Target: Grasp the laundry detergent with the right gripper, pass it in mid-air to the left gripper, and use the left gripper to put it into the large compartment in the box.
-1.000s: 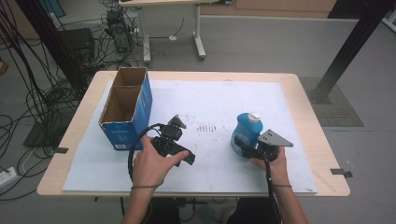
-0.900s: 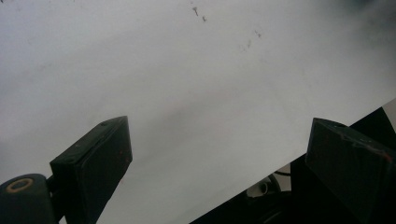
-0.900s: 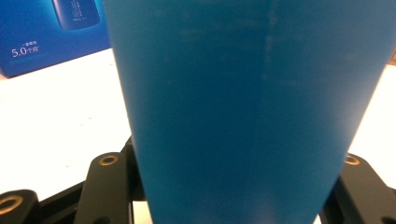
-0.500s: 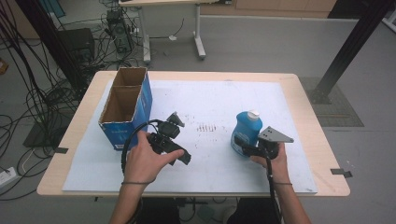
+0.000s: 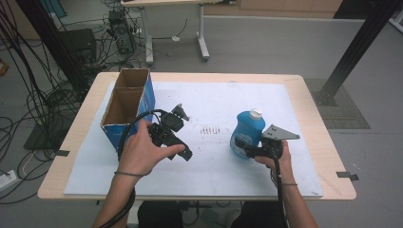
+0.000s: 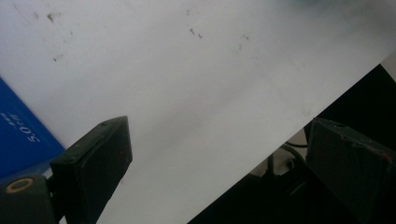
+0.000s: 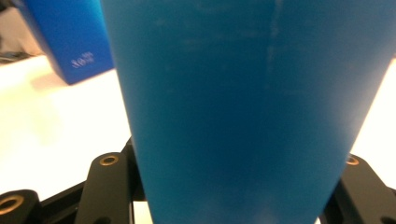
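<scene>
The right tool [image 5: 243, 145] is clamped on a blue bottle [image 5: 248, 129] with a white cap; in the right gripper view the bottle [image 7: 243, 102] stands close between the two black jaws, which press on its sides low down. The bottle stands upright on the white sheet [image 5: 218, 102] that covers the worktop [image 5: 304, 95], in the right half of it, nearer to the front edge than to the back edge. The right hand [image 5: 275, 159] holds this tool from the front side. The left tool [image 5: 178, 114] is held by the left hand [image 5: 142, 152] in the left half of the worktop, just beside an open cardboard box [image 5: 124, 105] with blue sides. Its jaws stand well apart, and in the left gripper view there is nothing between them, only the white sheet [image 6: 187, 93] and a corner of the blue box [image 6: 21, 135]. The box stands near the back left corner of the worktop, well apart from the bottle.
</scene>
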The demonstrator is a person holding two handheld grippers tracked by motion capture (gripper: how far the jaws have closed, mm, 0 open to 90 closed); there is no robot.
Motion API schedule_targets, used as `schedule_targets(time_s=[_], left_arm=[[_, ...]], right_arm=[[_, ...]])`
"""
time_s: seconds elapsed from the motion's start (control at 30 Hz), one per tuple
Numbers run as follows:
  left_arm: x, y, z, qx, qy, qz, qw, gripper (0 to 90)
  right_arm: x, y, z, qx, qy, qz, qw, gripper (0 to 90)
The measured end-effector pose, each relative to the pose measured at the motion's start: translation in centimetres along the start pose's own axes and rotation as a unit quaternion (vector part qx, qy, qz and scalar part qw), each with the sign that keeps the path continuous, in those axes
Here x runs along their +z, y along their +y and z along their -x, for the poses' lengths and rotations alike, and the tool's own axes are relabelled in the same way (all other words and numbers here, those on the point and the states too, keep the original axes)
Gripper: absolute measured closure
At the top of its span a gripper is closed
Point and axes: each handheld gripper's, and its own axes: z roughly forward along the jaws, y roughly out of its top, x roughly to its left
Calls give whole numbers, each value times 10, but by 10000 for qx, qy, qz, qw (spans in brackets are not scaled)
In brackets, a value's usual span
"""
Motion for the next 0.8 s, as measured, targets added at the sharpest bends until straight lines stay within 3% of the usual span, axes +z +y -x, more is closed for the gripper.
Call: schedule_targets(time_s=[0.6, 0.8], left_arm=[[-35, 19, -5, 632, -35, 18, 9980, 77], [-52, 27, -1, 1026, -16, 32, 9947, 75]], right_arm=[[-6, 17, 17, -212, 939, 156, 9952, 425], [-2, 27, 16, -405, 1206, 76, 9918, 425]])
